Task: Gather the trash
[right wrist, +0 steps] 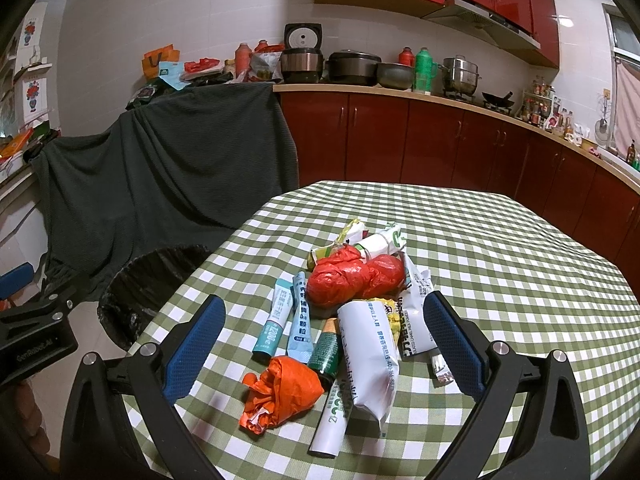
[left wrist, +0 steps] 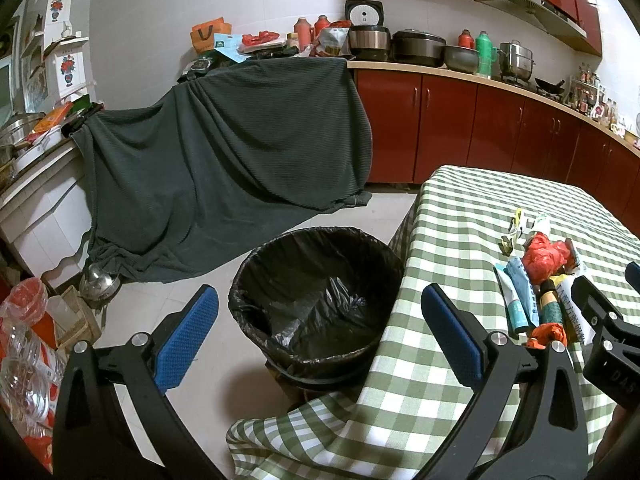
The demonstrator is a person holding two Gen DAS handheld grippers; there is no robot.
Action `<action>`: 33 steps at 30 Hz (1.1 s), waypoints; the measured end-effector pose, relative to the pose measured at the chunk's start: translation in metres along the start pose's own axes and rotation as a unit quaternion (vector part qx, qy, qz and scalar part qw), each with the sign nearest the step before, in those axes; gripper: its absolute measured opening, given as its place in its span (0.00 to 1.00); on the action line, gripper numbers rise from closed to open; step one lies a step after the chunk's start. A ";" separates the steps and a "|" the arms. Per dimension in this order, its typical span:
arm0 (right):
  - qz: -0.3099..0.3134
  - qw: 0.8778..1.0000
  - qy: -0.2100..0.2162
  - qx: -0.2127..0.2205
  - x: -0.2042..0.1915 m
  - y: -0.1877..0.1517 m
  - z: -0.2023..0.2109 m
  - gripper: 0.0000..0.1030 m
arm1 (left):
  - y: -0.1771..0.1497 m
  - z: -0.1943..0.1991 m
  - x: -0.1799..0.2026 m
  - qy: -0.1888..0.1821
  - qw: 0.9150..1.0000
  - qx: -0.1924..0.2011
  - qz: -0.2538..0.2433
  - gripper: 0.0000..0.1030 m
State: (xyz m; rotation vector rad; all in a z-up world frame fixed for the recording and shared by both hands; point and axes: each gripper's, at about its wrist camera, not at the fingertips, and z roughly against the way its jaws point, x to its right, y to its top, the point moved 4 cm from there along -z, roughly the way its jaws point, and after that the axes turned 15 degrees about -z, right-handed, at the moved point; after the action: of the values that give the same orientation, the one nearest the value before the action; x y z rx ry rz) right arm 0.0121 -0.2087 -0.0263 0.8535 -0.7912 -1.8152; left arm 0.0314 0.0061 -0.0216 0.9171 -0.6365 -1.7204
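From my left wrist view, my left tool (left wrist: pixel 320 328) hangs released, its blue pads (left wrist: pixel 454 336) spread wide with nothing between them. Between and just beyond them stands the trash bin (left wrist: pixel 316 300), lined with a black bag, on the tiled floor against the edge of the desk (left wrist: pixel 460 208). A green-and-white checked cloth covers the desk and its corner drapes down just below the bin. The bin looks almost bare inside, only crumpled liner showing. The trash pile (left wrist: pixel 540 280) lies on the desk to the right of the bin, with a red plastic bag (left wrist: pixel 544 256) on top. My right tool (left wrist: pixel 612 320) shows at the right edge, near the pile. Behind the bin a dark green blanket (left wrist: pixel 224 152) hangs over furniture.

From my right wrist view, my right tool (right wrist: pixel 324 344) is also released, pads wide apart and poised over the near end of the pile, gripping nothing. Between the pads lie an orange crumpled bag (right wrist: pixel 284 392), a white printed wrapper (right wrist: pixel 368 356), a small dark green bottle (right wrist: pixel 326 352) and two light blue sachets (right wrist: pixel 288 320). The red plastic bag (right wrist: pixel 356 280) sits further back, touching them. The trash bin (right wrist: pixel 148 292) stands to the left, beside the desk (right wrist: pixel 500 240), with my left tool (right wrist: pixel 36 320) near it.
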 end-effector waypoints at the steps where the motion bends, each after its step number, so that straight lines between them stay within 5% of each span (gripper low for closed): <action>1: 0.000 1.000 0.001 -0.001 0.000 0.000 0.000 0.94 | 0.000 0.000 0.000 0.000 1.000 0.000 0.000 0.96; 16: 0.007 1.000 -0.025 0.011 0.015 0.011 0.010 0.94 | -0.006 -0.003 0.024 -0.024 1.000 -0.008 -0.009 0.96; 33: -0.060 0.995 -0.081 -0.008 0.106 0.013 0.020 0.94 | 0.000 0.013 0.115 -0.114 0.989 -0.009 -0.089 0.94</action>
State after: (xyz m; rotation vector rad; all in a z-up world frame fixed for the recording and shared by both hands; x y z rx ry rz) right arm -0.0309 -0.3087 -0.0275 0.7631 -0.8411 -2.0148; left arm 0.0015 -0.1032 -0.0453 0.7904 -0.7049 -2.0065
